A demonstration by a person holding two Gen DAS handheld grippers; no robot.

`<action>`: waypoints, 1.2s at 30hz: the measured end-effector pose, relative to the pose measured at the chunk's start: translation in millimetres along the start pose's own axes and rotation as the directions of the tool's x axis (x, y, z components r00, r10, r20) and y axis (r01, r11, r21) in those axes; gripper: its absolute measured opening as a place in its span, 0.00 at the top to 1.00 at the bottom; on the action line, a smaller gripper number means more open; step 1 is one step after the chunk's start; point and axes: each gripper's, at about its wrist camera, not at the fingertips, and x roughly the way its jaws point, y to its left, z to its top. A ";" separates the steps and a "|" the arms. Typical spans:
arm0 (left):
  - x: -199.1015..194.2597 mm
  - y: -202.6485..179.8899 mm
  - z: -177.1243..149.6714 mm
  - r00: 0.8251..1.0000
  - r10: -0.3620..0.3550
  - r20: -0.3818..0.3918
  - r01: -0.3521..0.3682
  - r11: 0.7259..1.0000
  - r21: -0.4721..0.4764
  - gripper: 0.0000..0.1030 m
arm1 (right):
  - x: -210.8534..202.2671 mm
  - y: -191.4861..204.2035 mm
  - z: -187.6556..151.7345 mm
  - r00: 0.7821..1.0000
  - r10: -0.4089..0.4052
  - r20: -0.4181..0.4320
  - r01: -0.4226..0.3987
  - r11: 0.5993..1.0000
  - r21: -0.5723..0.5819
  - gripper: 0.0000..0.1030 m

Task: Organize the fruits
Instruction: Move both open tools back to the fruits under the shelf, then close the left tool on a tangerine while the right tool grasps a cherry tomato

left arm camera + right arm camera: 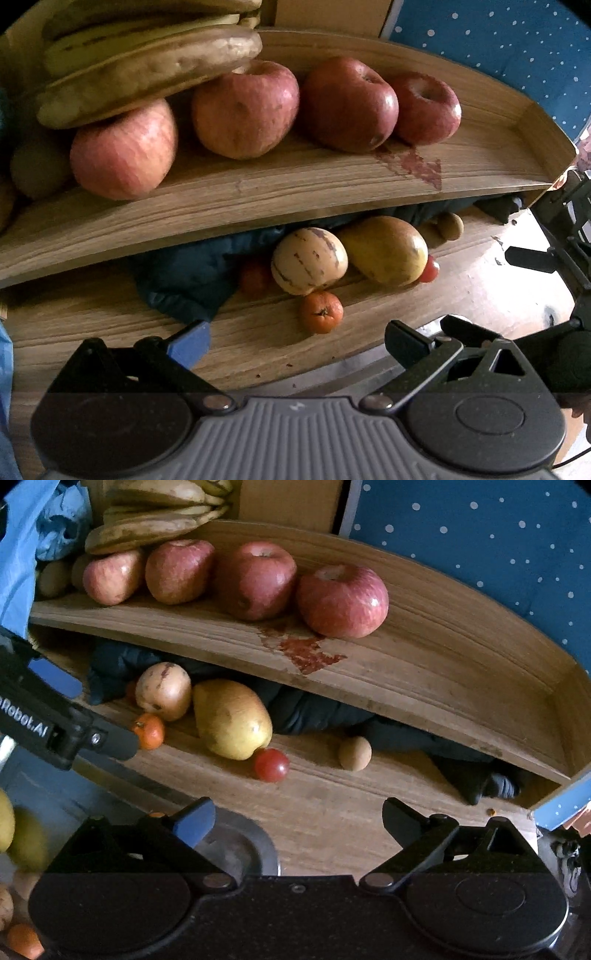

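Several red apples (pixel 245 109) (pixel 255 579) and a bunch of bananas (pixel 147 70) lie on the upper wooden shelf (pixel 295 184). On the lower board sit a striped pale fruit (pixel 308 260) (pixel 162 690), a big yellow fruit (pixel 384 249) (pixel 231 718), a tangerine (pixel 321 312) (pixel 149 731), a cherry tomato (pixel 271 764) and a small brown fruit (pixel 354 753). My left gripper (pixel 295 341) hovers open just short of the tangerine, holding nothing. My right gripper (pixel 299 818) is open and empty too, a little short of the tomato.
A dark cloth (pixel 321 712) is stuffed under the upper shelf behind the fruit. A metal bowl (pixel 240 845) with more fruit lies at the lower left. Blue dotted fabric (pixel 480 554) backs the shelves. A red stain (pixel 306 650) marks the upper shelf.
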 end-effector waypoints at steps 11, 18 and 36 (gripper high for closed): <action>13.4 -4.0 5.0 1.000 -0.016 -0.006 0.016 1.000 -0.016 0.10 | 22.2 -11.4 10.2 0.997 0.080 -0.005 -0.080 0.996 -0.037 0.19; 18.9 -13.8 3.7 0.999 -0.036 -0.007 0.036 0.999 0.004 0.22 | 31.5 -13.3 15.6 0.990 0.139 -0.011 -0.140 0.989 -0.057 0.39; 31.7 -23.5 7.0 0.998 -0.056 -0.017 0.056 0.998 0.028 0.51 | 39.7 -26.9 26.7 0.979 0.203 -0.018 -0.204 0.978 -0.033 0.64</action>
